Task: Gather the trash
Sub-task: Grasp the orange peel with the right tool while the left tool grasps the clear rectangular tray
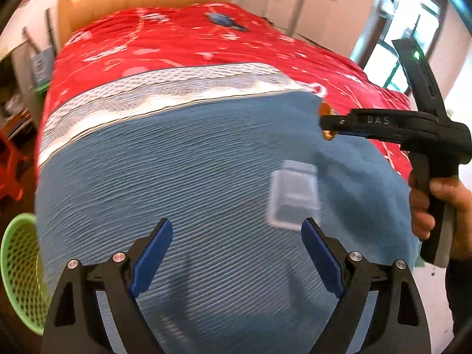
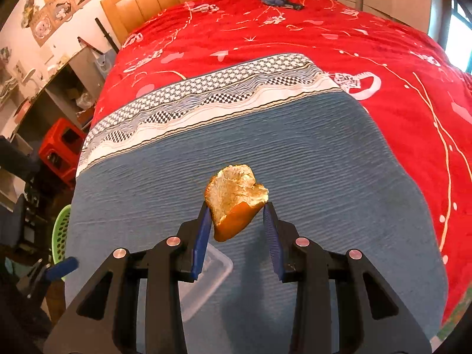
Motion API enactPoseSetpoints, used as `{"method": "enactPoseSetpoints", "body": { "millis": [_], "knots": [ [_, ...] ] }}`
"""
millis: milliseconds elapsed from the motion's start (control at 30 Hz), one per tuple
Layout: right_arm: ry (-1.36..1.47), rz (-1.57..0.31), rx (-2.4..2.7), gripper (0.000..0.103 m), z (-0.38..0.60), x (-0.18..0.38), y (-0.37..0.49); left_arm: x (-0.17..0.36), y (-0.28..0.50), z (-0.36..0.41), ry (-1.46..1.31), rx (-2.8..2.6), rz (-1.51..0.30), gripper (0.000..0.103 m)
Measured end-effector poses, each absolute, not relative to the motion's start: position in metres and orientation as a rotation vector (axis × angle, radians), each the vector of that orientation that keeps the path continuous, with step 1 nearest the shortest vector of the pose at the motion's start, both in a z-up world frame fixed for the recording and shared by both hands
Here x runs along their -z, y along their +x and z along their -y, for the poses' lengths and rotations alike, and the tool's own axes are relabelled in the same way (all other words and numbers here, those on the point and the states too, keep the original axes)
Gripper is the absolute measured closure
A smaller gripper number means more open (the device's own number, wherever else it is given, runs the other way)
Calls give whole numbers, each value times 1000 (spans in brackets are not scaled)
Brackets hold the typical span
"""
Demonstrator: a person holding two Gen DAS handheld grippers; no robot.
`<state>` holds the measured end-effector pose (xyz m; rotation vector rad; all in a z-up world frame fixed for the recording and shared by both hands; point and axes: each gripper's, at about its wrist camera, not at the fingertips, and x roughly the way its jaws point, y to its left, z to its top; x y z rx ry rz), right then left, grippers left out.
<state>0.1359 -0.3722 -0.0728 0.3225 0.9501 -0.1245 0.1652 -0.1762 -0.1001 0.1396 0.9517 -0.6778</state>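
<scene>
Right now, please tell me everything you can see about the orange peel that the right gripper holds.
The orange peel is one curved, torn piece: glossy orange outside, pale, fibrous pith inside, with a ragged upper edge. It looks fresh and stiff enough to keep its cup shape. The right gripper is shut on it, blue pads pressing its two sides, and holds it in the air above the blue blanket. Nothing else touches it. From the left wrist view only its thin edge shows.

At the lower centre of the frame the right hand-held gripper (image 2: 237, 209) pinches an orange peel (image 2: 234, 199) between its blue pads above the blue blanket (image 2: 309, 159). A clear plastic lid (image 2: 206, 277) lies below left; a green basket (image 2: 60, 233) shows at the left edge.
</scene>
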Motion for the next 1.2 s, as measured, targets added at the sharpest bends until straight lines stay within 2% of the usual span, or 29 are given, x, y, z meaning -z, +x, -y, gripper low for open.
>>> {"method": "enactPoseSetpoints", "body": {
  "millis": [200,333,500,600,667,833,867,1200],
  "knots": [
    [339,-935,121,67,382,72,121,111,172,221,149,756,-987,18],
    [350,-928,120,67,387,72,112,125,181,244,171,767,-1023,26],
    [368,-925,121,67,391,74,104,137,186,261,190,766,-1043,27],
    [376,-928,120,67,390,76,100,144,188,264,202,765,-1051,36],
    [380,-929,119,67,390,77,98,147,188,262,191,769,-1060,50],
    [389,-921,104,67,383,74,92,137,183,247,170,749,-1027,52],
    [388,-919,103,67,382,74,91,134,183,243,167,742,-1019,59],
    [365,-903,14,67,339,61,90,96,177,177,116,633,-922,59]
  ]
}}
